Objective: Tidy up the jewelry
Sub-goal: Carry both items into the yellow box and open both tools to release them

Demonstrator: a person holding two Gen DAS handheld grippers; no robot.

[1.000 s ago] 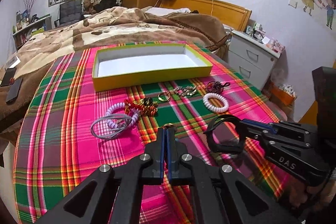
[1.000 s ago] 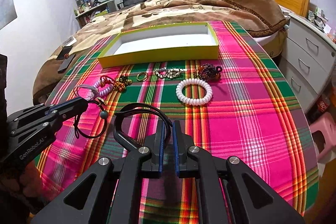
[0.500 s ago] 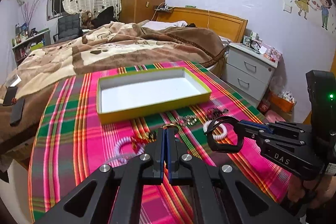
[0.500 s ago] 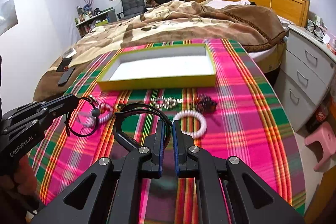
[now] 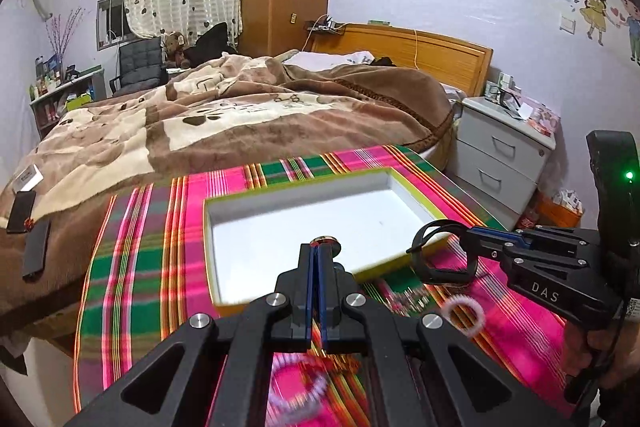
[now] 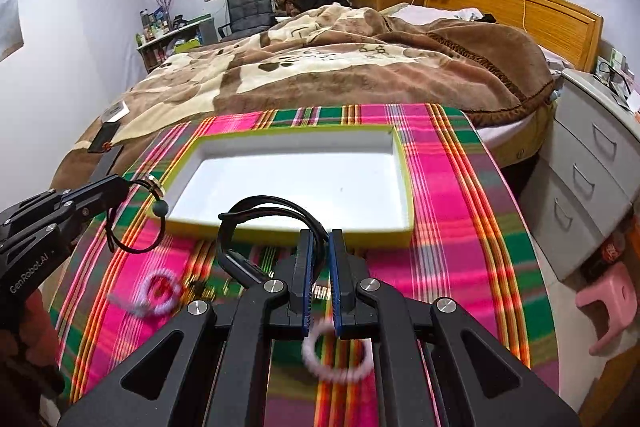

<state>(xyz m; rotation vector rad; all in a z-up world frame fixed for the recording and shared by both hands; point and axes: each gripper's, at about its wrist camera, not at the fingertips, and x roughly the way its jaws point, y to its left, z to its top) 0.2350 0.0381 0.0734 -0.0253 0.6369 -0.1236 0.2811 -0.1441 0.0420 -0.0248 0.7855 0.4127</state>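
My left gripper point(image 5: 317, 247) is shut on a thin black cord bracelet point(image 6: 138, 227) with a gold ring point(image 5: 326, 240) and a dark bead. It hangs over the near left corner of the yellow-rimmed box point(image 5: 280, 223), whose white floor is bare. My right gripper point(image 6: 320, 241) is shut on a wide black band point(image 6: 268, 211), held above the box's point(image 6: 288, 231) near wall. In the left wrist view the band point(image 5: 438, 253) and right gripper point(image 5: 470, 235) are to the right. A white coil bracelet point(image 6: 336, 351) and a lilac bead bracelet point(image 6: 158, 293) lie blurred on the plaid cloth below.
The plaid-covered table point(image 6: 460, 195) ends just past the box, against a bed with a brown blanket point(image 5: 248, 115). A grey drawer unit point(image 6: 588, 179) and a pink stool point(image 6: 608, 303) stand to the right. Dark flat devices point(image 5: 36, 247) lie on the bed at left.
Both grippers have risen and travelled forward with their pieces, from over the loose jewelry to the box's near edge. The jewelry on the cloth has slid low in both views.
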